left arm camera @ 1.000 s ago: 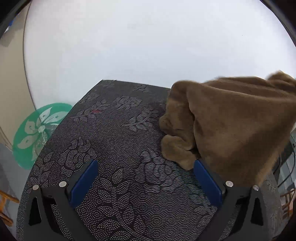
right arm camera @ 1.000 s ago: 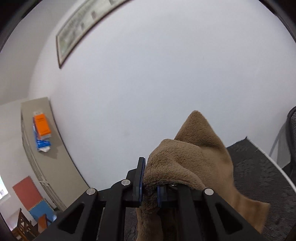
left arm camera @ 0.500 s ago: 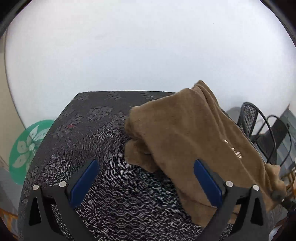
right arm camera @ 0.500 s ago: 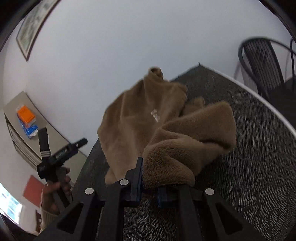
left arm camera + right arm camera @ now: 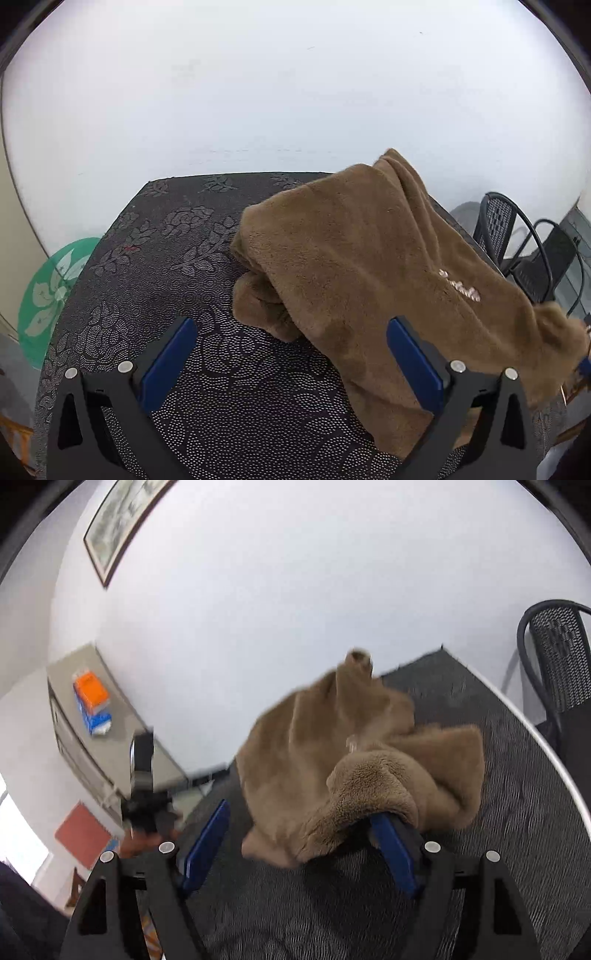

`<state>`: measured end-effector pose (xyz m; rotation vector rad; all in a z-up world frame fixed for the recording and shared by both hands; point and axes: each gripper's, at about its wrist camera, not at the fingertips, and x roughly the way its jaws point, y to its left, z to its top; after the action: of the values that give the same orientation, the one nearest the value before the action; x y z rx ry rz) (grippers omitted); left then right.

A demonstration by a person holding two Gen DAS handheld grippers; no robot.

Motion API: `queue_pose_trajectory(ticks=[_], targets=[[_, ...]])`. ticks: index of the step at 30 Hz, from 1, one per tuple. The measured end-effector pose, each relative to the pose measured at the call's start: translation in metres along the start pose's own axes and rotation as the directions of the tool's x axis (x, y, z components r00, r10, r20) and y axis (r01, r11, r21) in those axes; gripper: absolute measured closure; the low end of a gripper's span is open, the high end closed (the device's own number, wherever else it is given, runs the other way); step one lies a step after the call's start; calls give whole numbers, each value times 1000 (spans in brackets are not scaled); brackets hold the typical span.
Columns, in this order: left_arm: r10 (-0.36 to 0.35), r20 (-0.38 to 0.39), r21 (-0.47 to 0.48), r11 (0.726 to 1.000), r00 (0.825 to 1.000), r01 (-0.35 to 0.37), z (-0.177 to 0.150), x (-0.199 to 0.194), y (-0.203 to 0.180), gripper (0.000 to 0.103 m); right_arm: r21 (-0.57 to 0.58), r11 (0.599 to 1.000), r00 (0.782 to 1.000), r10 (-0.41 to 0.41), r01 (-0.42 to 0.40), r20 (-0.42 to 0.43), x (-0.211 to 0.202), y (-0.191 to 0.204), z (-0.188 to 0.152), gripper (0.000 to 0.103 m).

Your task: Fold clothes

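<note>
A brown fleece garment [image 5: 362,266] with a small white logo lies bunched on the dark floral tablecloth [image 5: 170,280], on its right half. My left gripper [image 5: 291,358] is open and empty, hovering over the table's near edge; its right finger [image 5: 413,365] overlaps the garment's near hem. In the right wrist view the same garment [image 5: 332,746] lies in a heap. My right gripper [image 5: 299,838] is open; a fold of fleece drapes over its right finger [image 5: 391,845].
A black metal chair [image 5: 517,236] stands off the table's right side, also in the right wrist view [image 5: 554,657]. A green round mat [image 5: 51,291] lies on the floor at left. A beige cabinet [image 5: 96,738] with an orange-blue box stands by the white wall.
My right gripper lowered the garment onto the table and opened, letting go of the fleece. The garment settled into a heap. My left gripper stayed open and pulled back slightly.
</note>
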<state>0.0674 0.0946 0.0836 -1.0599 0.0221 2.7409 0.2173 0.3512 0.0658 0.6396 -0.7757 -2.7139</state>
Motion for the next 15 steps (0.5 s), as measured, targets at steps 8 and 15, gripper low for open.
queue_pose_trajectory(ticks=[8,15], targets=[[27,-8,63,998,1000,-26,-3,8,5,0,138,982,986,114,-130,120,-29,-20,34,23],[61,12,19,998,998,-61,15,26,36,0,108,994,997,15,-22,71,-47,-8,25,23]])
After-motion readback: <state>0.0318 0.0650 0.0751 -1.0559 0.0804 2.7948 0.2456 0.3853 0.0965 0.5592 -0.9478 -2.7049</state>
